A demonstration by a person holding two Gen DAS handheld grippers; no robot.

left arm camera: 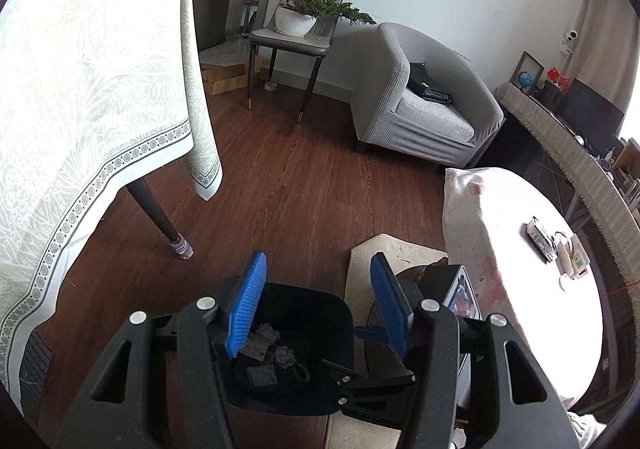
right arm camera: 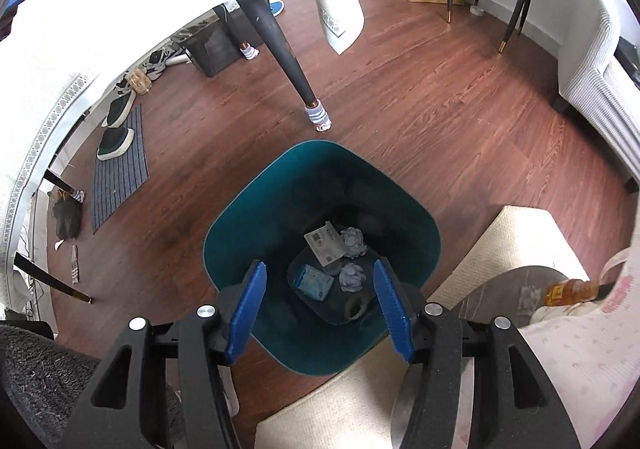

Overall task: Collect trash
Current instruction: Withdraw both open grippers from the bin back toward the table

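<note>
Below the right gripper [right arm camera: 320, 309] stands the teal bin [right arm camera: 240, 225], its mouth facing straight up at the camera, and the trash already lies at the bottom: a white card [right arm camera: 325, 244], two paper wads [right arm camera: 353, 242], a blue packet [right arm camera: 313, 282]. The jaws are spread wide with nothing between them, and they hang over the near side of the bin's mouth, so this hand looks done with its drop. The left gripper [left arm camera: 318, 305] is likewise spread and empty; it sits higher and looks out across the room, with the bin [left arm camera: 320, 313] low in its view beneath its left finger. No loose trash shows on the wood floor [right arm camera: 420, 97] near the bin. The likeliest next pick is the amber bottle [right arm camera: 572, 291] lying on its side on the round stand [right arm camera: 500, 297], its long axis running left to right. It lies to the right of the right jaws, so the right hand is nearer, though I cannot tell whether the bottle counts as trash.
</note>
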